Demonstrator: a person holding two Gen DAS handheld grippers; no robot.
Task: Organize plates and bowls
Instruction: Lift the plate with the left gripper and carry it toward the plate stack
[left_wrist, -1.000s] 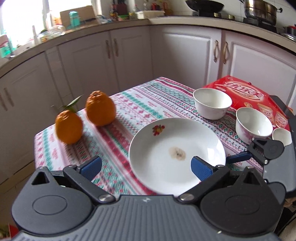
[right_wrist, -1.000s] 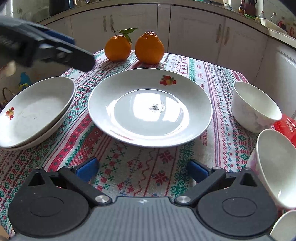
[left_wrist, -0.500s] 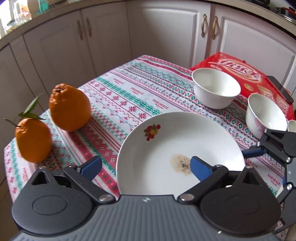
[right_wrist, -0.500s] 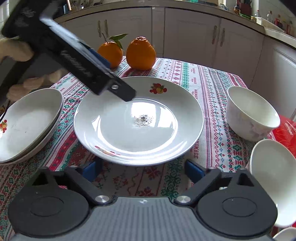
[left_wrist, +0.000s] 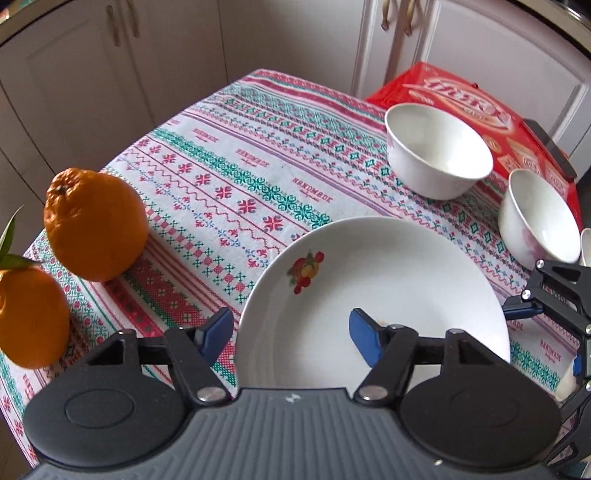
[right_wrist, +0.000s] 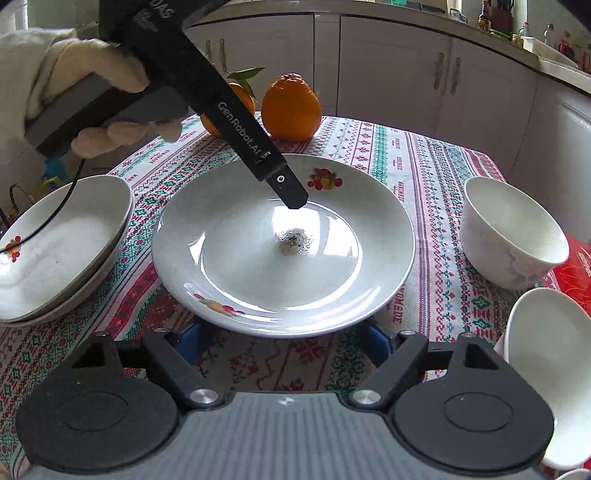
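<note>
A white plate with fruit prints and a dark speck (left_wrist: 388, 291) (right_wrist: 280, 243) lies mid-table. My left gripper (left_wrist: 291, 334) is open, its jaws straddling the plate's left rim, one finger over the plate, one outside. In the right wrist view the left gripper (right_wrist: 291, 192) hangs over the plate. My right gripper (right_wrist: 284, 343) is open, low at the plate's near edge, with its blue pads partly hidden under the rim. Two stacked plates (right_wrist: 55, 251) sit at left. Two white bowls (left_wrist: 437, 149) (left_wrist: 539, 218) stand at right.
Two oranges (left_wrist: 94, 221) (left_wrist: 29, 317) sit at the table's far-left side. A red packet (left_wrist: 476, 103) with a dark phone (left_wrist: 550, 147) lies behind the bowls. White kitchen cabinets (right_wrist: 388, 70) surround the patterned tablecloth (left_wrist: 236, 173).
My left gripper has come down and forward over the single plate's rim. My right gripper has moved closer, until its pads slid under the plate's near edge.
</note>
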